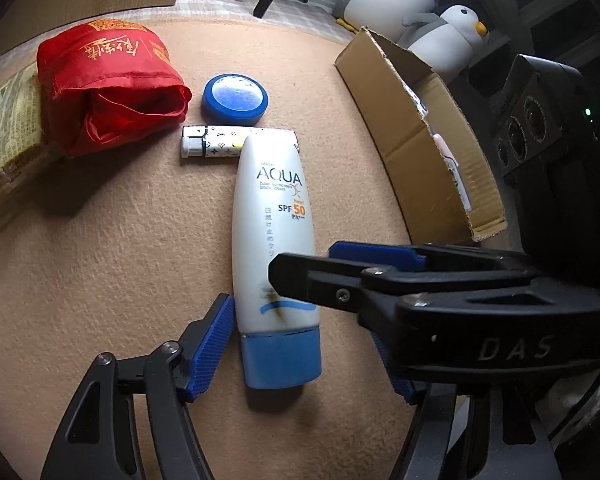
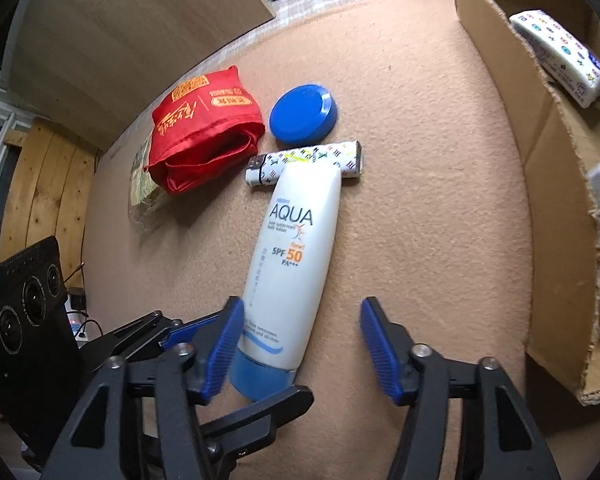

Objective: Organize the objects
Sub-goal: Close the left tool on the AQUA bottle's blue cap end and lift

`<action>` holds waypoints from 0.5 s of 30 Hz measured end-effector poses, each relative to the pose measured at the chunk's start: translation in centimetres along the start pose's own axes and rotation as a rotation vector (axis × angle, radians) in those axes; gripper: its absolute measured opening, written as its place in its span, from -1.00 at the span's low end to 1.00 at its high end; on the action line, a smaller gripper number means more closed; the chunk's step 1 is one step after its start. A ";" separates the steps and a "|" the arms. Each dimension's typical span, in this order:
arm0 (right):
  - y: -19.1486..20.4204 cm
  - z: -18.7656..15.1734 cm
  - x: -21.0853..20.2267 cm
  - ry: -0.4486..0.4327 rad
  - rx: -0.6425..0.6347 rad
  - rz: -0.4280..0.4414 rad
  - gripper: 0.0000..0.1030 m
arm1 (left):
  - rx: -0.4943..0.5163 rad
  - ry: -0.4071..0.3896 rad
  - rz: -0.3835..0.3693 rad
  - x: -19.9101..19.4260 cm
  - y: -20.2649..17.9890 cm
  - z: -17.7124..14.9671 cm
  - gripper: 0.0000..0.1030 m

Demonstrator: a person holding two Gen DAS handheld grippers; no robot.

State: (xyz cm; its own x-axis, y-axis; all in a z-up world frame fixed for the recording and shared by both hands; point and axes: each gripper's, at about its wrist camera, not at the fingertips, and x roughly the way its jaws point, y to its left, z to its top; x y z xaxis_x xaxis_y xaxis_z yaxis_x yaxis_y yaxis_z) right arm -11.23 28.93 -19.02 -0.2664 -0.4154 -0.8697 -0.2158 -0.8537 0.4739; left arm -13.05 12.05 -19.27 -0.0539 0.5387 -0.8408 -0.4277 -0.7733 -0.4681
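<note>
A white AQUA sunscreen tube (image 1: 274,236) with a blue cap lies on the beige mat, also in the right wrist view (image 2: 296,256). My left gripper (image 1: 300,350) is open with its blue pads on either side of the tube's cap end. My right gripper (image 2: 300,346) is open too, its left pad (image 2: 224,348) beside the tube's cap end. A patterned lighter (image 1: 224,143) lies across the tube's far end, with a round blue tin (image 1: 235,99) behind it and a red cloth bag (image 1: 108,92) to the left.
An open cardboard box (image 1: 428,140) stands on the right; the right wrist view shows a patterned white case (image 2: 560,56) inside it. Plush penguins (image 1: 440,36) sit behind the box. A wooden panel (image 2: 120,40) rises at the back left.
</note>
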 end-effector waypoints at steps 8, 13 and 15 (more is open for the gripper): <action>0.6 -0.2 0.4 0.012 -0.022 0.005 -0.30 | -0.016 0.006 0.020 0.4 0.3 -0.4 -0.01; 0.5 -0.3 -0.5 -0.013 -0.015 0.008 -0.32 | -0.008 -0.017 0.025 -0.2 -0.5 -0.4 -0.03; 0.6 -0.4 -1.2 -0.030 -0.023 0.006 -0.33 | -0.001 -0.026 0.025 -0.8 -0.8 -0.5 -0.03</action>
State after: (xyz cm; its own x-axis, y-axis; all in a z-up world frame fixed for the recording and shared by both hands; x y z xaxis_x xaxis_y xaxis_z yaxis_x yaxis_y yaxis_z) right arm -10.68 28.82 -17.73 -0.2956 -0.4116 -0.8621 -0.1927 -0.8582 0.4757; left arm -12.24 12.08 -18.39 -0.0878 0.5274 -0.8451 -0.4253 -0.7870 -0.4470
